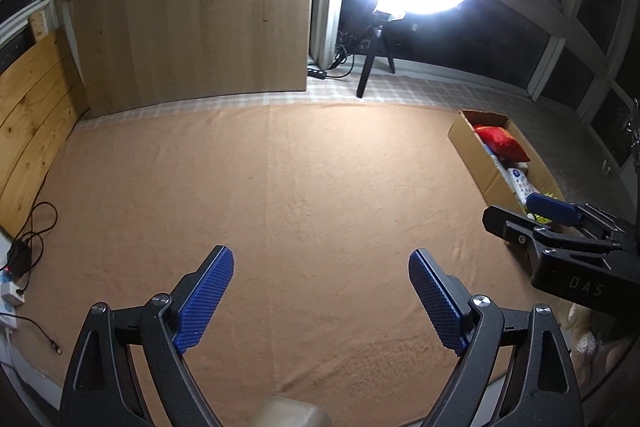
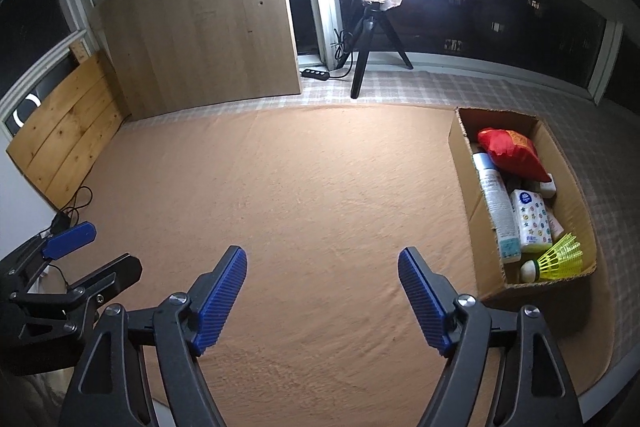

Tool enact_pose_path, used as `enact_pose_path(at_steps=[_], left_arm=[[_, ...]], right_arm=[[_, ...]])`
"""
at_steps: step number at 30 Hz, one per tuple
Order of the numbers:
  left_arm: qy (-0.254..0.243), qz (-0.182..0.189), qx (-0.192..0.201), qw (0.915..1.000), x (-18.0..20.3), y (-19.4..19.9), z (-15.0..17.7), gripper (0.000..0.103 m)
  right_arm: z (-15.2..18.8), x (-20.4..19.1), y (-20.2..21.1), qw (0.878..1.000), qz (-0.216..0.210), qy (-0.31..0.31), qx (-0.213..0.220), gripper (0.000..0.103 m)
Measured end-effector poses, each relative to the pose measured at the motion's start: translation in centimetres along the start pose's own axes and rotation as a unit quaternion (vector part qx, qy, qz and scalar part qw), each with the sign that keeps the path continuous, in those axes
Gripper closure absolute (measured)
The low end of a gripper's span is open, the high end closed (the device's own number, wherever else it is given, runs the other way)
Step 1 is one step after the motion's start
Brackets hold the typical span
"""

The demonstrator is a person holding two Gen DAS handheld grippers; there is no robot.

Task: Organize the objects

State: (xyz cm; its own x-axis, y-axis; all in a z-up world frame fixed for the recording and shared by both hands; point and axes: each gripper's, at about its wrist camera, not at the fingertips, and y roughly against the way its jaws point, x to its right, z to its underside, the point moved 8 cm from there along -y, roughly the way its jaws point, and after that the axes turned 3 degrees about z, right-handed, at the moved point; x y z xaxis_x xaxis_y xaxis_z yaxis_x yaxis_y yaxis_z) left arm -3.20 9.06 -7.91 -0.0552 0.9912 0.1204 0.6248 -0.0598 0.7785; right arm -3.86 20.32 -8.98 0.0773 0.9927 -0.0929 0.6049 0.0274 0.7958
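Note:
A cardboard box [image 2: 464, 167] stands on the right of the tan cloth and also shows in the left wrist view [image 1: 464, 143]. In it lie a red bag [image 2: 512, 153], a white spray bottle [image 2: 496, 203], a tissue pack [image 2: 530, 215] and a yellow shuttlecock [image 2: 556, 259]. My left gripper [image 1: 320, 303] is open and empty above the cloth; it also shows in the right wrist view [image 2: 100, 251]. My right gripper [image 2: 322, 301] is open and empty, left of the box; it also shows in the left wrist view [image 1: 524, 215].
A lit ring light on a tripod [image 2: 368, 39] stands at the back with a power strip [image 2: 316, 74] beside it. A wooden board [image 2: 200, 27] leans at the back left. Cables and a plug strip [image 1: 16, 267] lie at the far left.

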Motion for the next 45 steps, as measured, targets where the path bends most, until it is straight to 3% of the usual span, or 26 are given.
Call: enact_pose_path(at_steps=[16,45], left_arm=[[0.012,-0.015,0.006,0.9998,-2.7,0.7,0.3,0.008],[0.025,-0.021,0.001,0.9995,-3.0,0.0,0.3,0.008]], right_arm=[[0.2,-1.5,0.3,1.000,0.019,0.014,0.011,0.028],[0.3,-0.9,-0.2,1.000,0.017,0.013,0.002,0.028]])
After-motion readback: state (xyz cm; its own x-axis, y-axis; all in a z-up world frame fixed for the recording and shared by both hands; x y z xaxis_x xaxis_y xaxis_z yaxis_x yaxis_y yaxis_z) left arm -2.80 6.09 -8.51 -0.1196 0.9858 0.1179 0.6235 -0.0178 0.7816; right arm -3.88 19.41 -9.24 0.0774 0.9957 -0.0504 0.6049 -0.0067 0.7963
